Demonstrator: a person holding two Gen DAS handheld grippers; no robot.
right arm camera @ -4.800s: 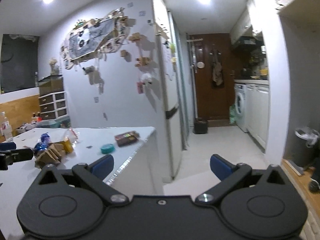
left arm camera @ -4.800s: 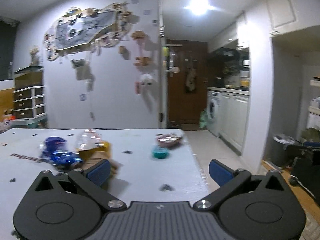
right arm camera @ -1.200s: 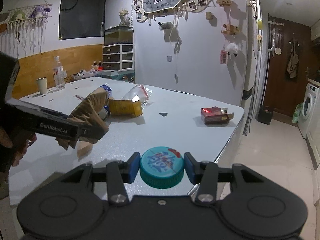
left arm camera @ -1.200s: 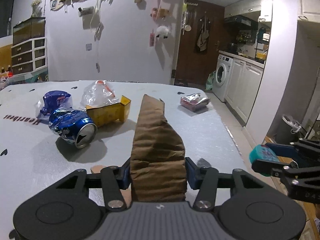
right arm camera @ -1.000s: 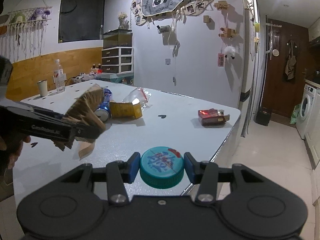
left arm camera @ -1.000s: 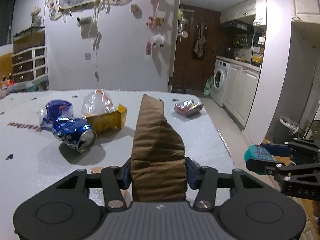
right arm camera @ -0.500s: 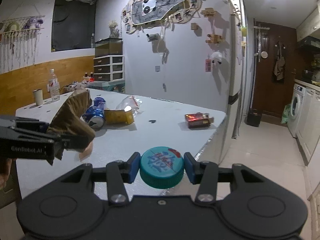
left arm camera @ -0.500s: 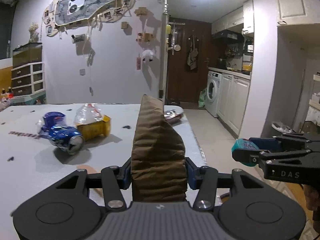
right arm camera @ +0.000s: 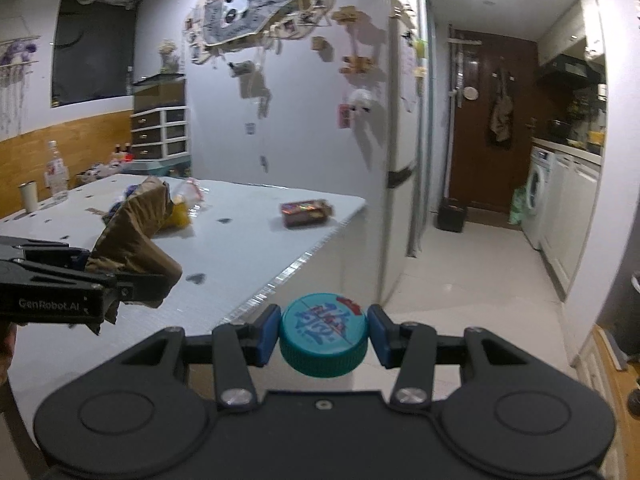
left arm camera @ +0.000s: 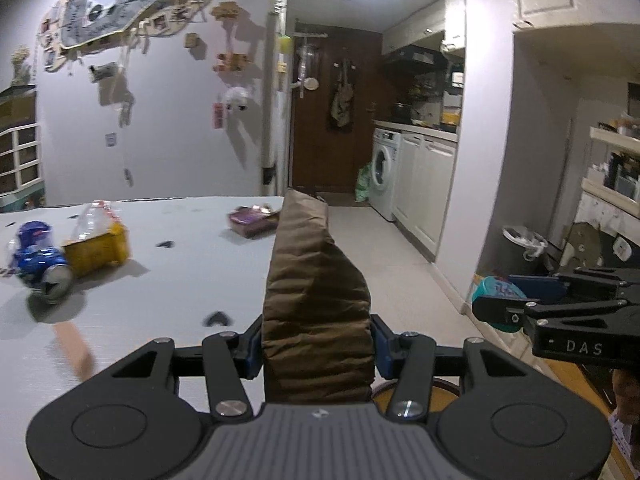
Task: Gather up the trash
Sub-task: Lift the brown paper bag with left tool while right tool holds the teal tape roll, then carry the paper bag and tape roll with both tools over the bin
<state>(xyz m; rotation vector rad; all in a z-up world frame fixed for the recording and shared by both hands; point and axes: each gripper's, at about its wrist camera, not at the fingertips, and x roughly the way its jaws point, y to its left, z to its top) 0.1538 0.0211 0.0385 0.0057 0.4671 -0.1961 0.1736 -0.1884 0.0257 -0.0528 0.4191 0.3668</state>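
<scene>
My left gripper [left arm camera: 318,346] is shut on a crumpled brown paper bag [left arm camera: 316,288] that stands up between its blue pads, near the right edge of the white table [left arm camera: 168,292]. The same bag [right arm camera: 134,232] shows at the left of the right wrist view. A teal bottle cap [right arm camera: 323,334] is pinched in my right gripper [right arm camera: 323,336], off the table's corner and over the floor. That cap [left arm camera: 496,290] also appears at the right of the left wrist view. On the table lie a crushed blue can [left arm camera: 38,266], a yellow box [left arm camera: 98,250] and a dark snack packet [left arm camera: 252,222].
A lined grey trash bin [left arm camera: 522,250] stands on the floor beside the wall at the right. A washing machine [left arm camera: 384,174] and white cabinets line the corridor to a brown door [right arm camera: 490,120]. A small tan strip [left arm camera: 74,344] lies on the table near me.
Both grippers have swung right, away from the table and toward the corridor, each keeping its hold. The can and the box have slid to the left of the left wrist view.
</scene>
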